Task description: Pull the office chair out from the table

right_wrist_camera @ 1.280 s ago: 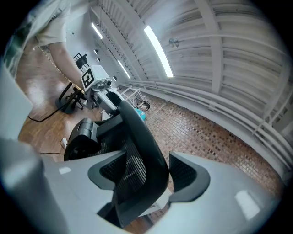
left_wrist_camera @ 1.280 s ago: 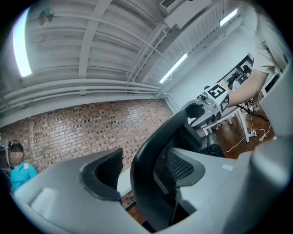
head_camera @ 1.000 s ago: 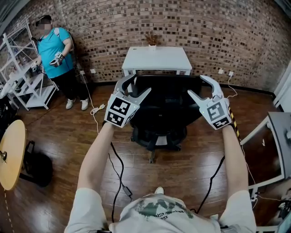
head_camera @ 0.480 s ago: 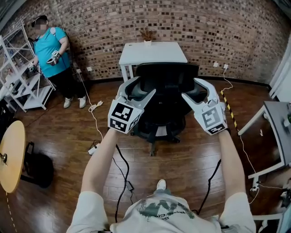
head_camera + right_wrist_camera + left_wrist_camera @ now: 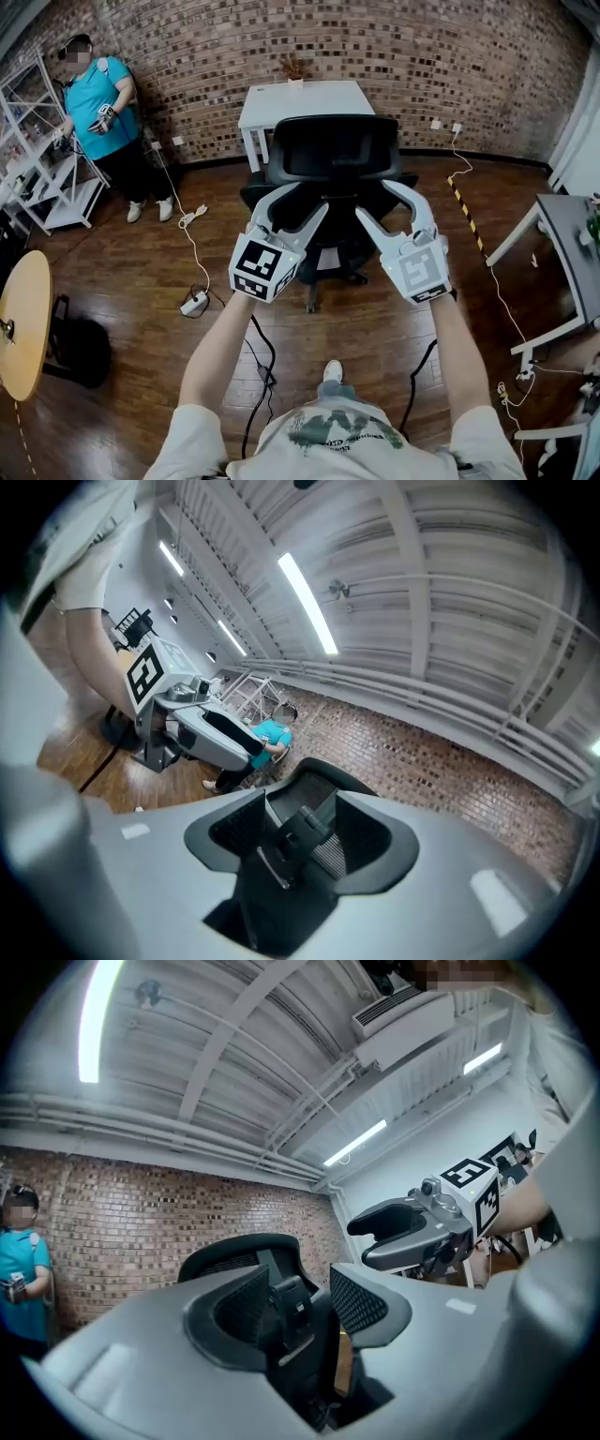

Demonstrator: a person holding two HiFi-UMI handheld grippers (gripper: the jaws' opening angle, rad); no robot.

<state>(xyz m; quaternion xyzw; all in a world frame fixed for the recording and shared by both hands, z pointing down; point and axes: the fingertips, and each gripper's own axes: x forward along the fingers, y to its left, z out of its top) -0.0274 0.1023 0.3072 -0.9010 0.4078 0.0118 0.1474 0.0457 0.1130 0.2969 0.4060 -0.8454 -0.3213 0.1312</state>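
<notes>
Meanwhile the left tongs (image 5: 302, 197) and the right tongs (image 5: 375, 199) had swung inward with jaws just narrowing, yet both remained spread and empty behind the black mesh-backed office chair (image 5: 333, 145), which stood close against the white rectangular bench (image 5: 300, 98), so seemingly no pull had begun.

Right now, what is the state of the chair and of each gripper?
Chair: upright, by the table, not gripped.
Left gripper: open, empty; jaws have just closed partway.
Right gripper: open, empty; jaws have just closed partway.
</notes>
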